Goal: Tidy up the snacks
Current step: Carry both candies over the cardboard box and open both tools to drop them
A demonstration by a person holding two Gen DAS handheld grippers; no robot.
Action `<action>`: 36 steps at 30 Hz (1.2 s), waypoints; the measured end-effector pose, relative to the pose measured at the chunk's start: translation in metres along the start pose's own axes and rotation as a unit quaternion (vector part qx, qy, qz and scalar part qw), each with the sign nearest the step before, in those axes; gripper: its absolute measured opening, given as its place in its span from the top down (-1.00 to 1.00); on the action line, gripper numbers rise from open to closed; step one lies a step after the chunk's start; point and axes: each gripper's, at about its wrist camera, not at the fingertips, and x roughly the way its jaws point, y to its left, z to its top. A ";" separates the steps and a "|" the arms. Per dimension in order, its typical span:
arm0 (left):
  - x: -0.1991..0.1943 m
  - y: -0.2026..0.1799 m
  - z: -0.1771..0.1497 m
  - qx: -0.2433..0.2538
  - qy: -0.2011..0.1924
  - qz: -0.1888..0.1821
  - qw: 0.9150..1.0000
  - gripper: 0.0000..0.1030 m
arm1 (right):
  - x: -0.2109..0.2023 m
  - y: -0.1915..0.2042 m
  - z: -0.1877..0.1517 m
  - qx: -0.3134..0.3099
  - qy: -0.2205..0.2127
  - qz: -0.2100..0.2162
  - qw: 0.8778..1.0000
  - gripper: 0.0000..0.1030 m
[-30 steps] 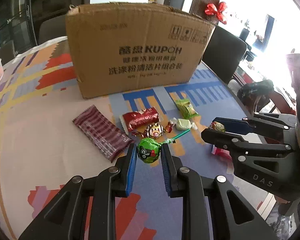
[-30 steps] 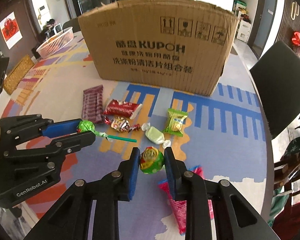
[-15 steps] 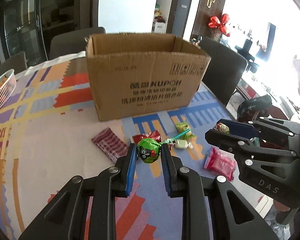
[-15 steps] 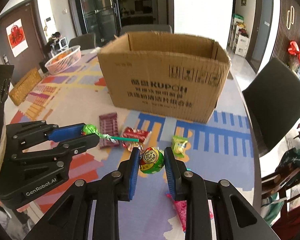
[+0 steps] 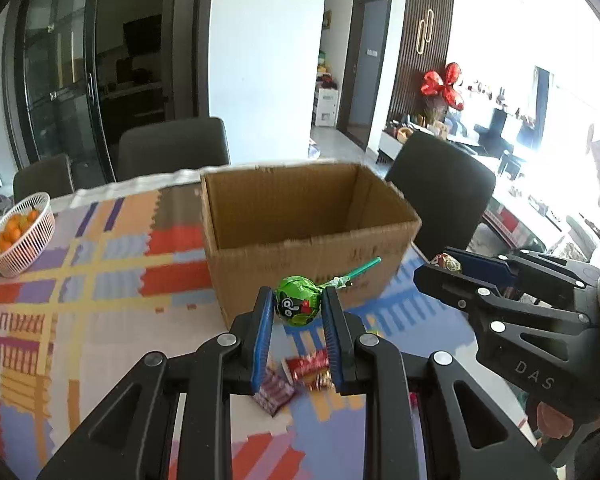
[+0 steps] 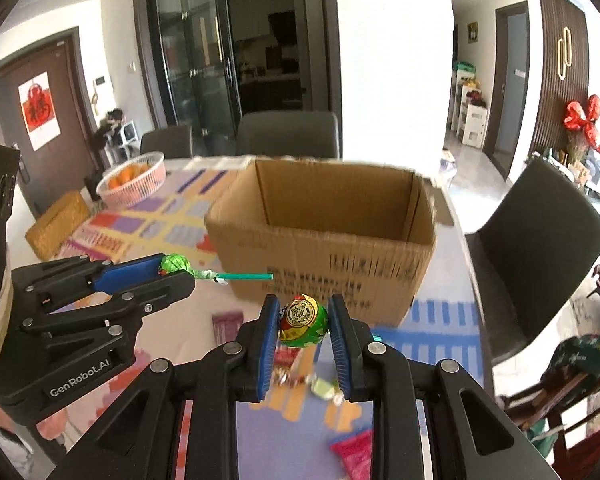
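Left gripper: pads pinch green lollipop, stick pointing right. Right gripper: pads pinch round green-gold candy. Both held short of cardboard box. Advice: clear the near rim before releasing; mind the stick.

Strong daylight floods in from the right, washing out the windows to white glare. Fisheye bending curves the edges into black corners — the cardboard box is smeared by motion blur.
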 end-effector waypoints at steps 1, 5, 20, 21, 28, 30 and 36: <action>0.000 0.001 0.006 0.000 -0.002 -0.002 1.000 0.51 | -0.001 0.000 0.005 -0.001 -0.005 -0.001 1.000 0.49; 0.002 0.003 0.024 -0.003 -0.006 0.001 1.000 0.51 | -0.003 -0.004 0.029 0.004 -0.023 -0.008 1.000 0.49; 0.040 0.029 0.073 -0.031 0.015 0.012 0.999 0.51 | 0.030 -0.015 0.093 0.010 -0.035 -0.024 0.999 0.49; 0.045 0.030 0.075 -0.030 0.017 0.014 0.999 0.51 | 0.033 -0.016 0.095 0.010 -0.033 -0.025 0.999 0.49; 0.073 0.035 0.078 -0.031 0.036 0.018 0.999 0.51 | 0.065 -0.024 0.103 0.011 -0.011 -0.024 1.000 0.49; 0.083 0.037 0.077 -0.032 0.043 0.018 0.998 0.51 | 0.074 -0.026 0.103 0.011 -0.005 -0.023 1.000 0.49; 0.101 0.040 0.077 -0.046 0.056 0.030 0.997 0.35 | 0.095 -0.033 0.099 0.013 0.012 -0.025 1.000 0.49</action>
